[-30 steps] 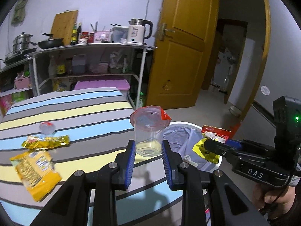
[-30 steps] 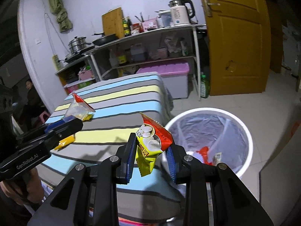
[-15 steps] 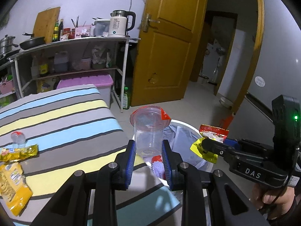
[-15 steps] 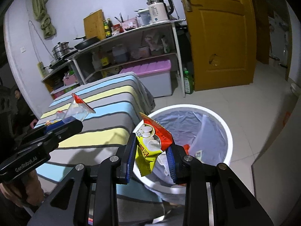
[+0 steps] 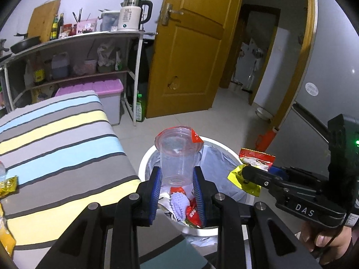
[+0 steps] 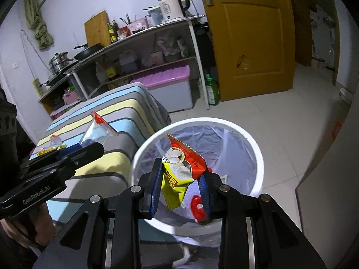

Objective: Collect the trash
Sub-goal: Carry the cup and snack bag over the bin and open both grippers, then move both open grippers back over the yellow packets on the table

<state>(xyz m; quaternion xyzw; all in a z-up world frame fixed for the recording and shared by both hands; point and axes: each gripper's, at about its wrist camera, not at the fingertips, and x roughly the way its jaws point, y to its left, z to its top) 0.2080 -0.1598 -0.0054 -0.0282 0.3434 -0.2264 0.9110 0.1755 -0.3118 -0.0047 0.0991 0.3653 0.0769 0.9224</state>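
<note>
My left gripper [image 5: 177, 185] is shut on a clear plastic cup [image 5: 177, 157] with a torn red-edged seal, held upright over the white trash bin [image 5: 145, 157]. My right gripper [image 6: 181, 182] is shut on a red and yellow snack wrapper [image 6: 180, 170], also over the bin [image 6: 255, 154]. The bin has a clear liner with red wrappers and other trash at the bottom. In the left wrist view the right gripper [image 5: 244, 174] comes in from the right with the wrapper [image 5: 254, 160]. The left gripper [image 6: 89, 150] with the cup [image 6: 96, 131] shows at left in the right wrist view.
A striped table [image 5: 56, 139] stands left of the bin, with yellow wrappers [image 5: 7, 183] at its left edge. Behind are a metal shelf [image 5: 89, 38] with a kettle [image 5: 132, 14], a purple-lidded box [image 5: 101, 87], a green bottle [image 5: 140, 107] and a wooden door [image 5: 193, 51].
Both grippers have moved from over the table edge to over the bin and lower, each still holding its item. The bin's inside has come into view under them.
</note>
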